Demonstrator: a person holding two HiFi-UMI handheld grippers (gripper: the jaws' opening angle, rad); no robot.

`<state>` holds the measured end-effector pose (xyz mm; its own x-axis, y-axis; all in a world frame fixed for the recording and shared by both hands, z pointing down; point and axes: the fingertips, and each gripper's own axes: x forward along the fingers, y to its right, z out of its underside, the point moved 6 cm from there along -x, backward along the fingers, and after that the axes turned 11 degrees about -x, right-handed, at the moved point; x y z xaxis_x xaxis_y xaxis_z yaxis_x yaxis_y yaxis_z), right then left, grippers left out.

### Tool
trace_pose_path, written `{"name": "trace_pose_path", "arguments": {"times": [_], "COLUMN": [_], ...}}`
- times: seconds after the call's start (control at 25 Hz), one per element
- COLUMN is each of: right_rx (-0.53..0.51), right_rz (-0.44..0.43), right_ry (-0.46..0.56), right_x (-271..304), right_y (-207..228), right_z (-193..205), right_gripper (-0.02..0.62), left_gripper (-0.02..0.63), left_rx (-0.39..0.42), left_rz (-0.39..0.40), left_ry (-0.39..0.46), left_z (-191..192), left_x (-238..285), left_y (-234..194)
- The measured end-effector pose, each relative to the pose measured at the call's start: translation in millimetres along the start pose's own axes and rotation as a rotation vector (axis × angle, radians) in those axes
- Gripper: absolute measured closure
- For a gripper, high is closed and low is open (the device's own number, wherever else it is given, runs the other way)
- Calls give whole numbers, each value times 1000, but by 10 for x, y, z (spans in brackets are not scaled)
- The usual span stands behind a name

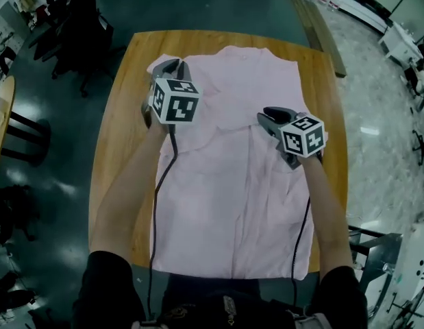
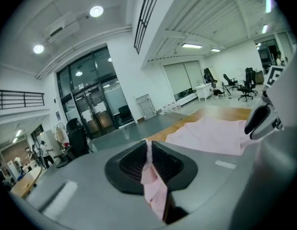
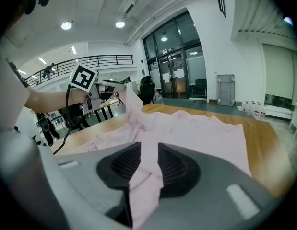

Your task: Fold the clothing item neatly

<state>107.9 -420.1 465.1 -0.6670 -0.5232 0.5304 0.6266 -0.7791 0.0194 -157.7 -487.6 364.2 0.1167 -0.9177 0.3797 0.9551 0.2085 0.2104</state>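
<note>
— Where's the shirt?
— The pale pink shirt [image 1: 232,204] lies spread on the rounded wooden table [image 1: 116,149], with its hem at the near edge.
— The grippers?
— The left gripper [image 2: 148,163] pinches a thin fold of soft cloth, raised near the far-left corner. The right gripper [image 3: 144,164] clamps a thicker fold between ribbed black pads [image 3: 174,166].

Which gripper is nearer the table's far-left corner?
Left. The left gripper, shut on the pink shirt, is close to that table corner; the right gripper grips the shirt farther in, nearer the right side.
</note>
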Motion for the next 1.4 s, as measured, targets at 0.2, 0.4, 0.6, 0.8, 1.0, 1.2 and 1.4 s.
{"name": "trace_pose_path", "arguments": {"times": [0.2, 0.4, 0.6, 0.8, 1.0, 1.2, 1.4], "right_rx": [31, 62, 87, 91, 41, -23, -70], "right_rz": [29, 42, 36, 20, 11, -18, 2], "right_ry": [-21, -45, -71, -67, -39, -58, -137], "right_x": [-390, -599, -682, -537, -107, 577, 1202], "right_y": [136, 189, 213, 219, 190, -18, -211], "right_z": [305, 567, 811, 747, 324, -82, -222], "right_gripper": [494, 494, 494, 494, 494, 487, 402], "left_gripper": [565, 565, 496, 390, 393, 414, 414], "left_rx": [117, 128, 63, 20, -42, -61, -75], "left_rz": [113, 240, 439, 652, 615, 471, 405], "left_ry": [-12, -89, -219, -255, -216, -250, -264], "left_z": [69, 469, 866, 942, 860, 997, 1124], "left_x": [149, 287, 340, 159, 146, 388, 627], "left_y": [966, 1696, 2152, 2213, 1711, 975, 537]}}
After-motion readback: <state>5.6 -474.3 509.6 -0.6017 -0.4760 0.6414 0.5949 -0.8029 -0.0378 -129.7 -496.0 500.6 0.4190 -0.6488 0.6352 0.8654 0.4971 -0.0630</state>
